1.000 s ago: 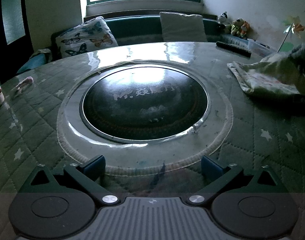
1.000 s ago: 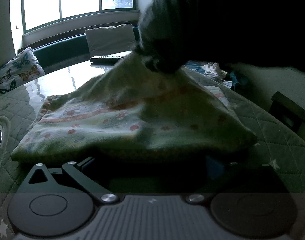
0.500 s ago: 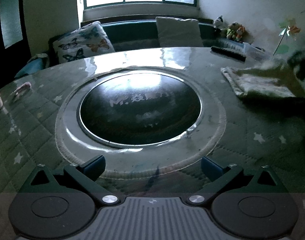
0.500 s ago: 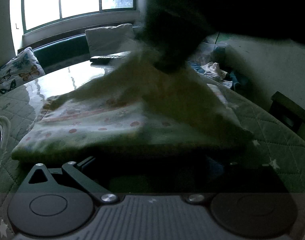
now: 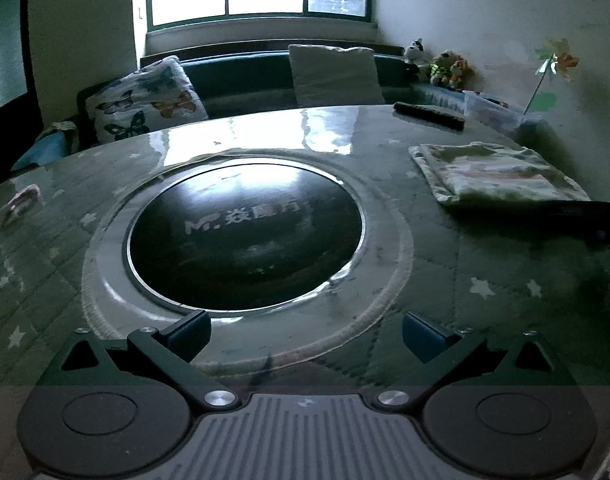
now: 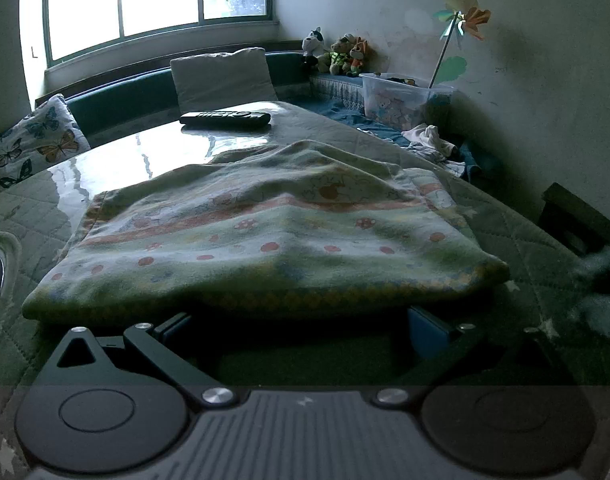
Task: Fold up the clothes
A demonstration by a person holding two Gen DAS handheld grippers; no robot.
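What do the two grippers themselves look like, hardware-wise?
Both match. The left gripper and right gripper have black linkage arms with silver pivot screws, two round black discs at the base, and a grey ribbed centre plate. Finger pads are blue blocks. No cables, sleeves or readable markings show.

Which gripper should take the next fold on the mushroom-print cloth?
Right. The right gripper sits open at the folded cloth's near edge; the left gripper is open over the round inset, cloth far right.
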